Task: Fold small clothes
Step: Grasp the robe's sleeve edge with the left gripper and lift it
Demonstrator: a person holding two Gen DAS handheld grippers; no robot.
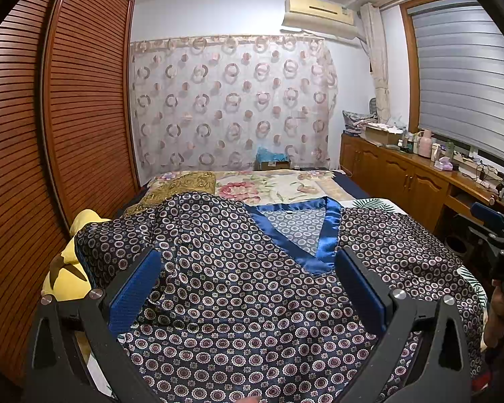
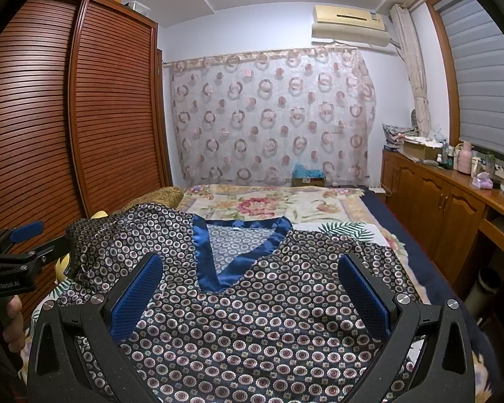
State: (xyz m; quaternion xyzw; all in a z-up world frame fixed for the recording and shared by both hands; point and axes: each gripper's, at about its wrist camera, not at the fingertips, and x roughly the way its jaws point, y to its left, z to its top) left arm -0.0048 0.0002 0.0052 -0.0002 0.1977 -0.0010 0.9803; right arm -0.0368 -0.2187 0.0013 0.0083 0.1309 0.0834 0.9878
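A dark satin top with a ring pattern and a blue V-neck band lies spread on the bed, neck away from me. Its left sleeve is bunched up. My left gripper is open and empty, hovering over the top's left half. My right gripper is open and empty over the same top, just below the V-neck. The right gripper shows at the right edge of the left wrist view; the left one shows at the left edge of the right wrist view.
The bed has a floral cover and a gold pillow. A yellow cloth lies at the bed's left edge. A slatted wardrobe stands on the left. A cluttered wooden cabinet runs along the right.
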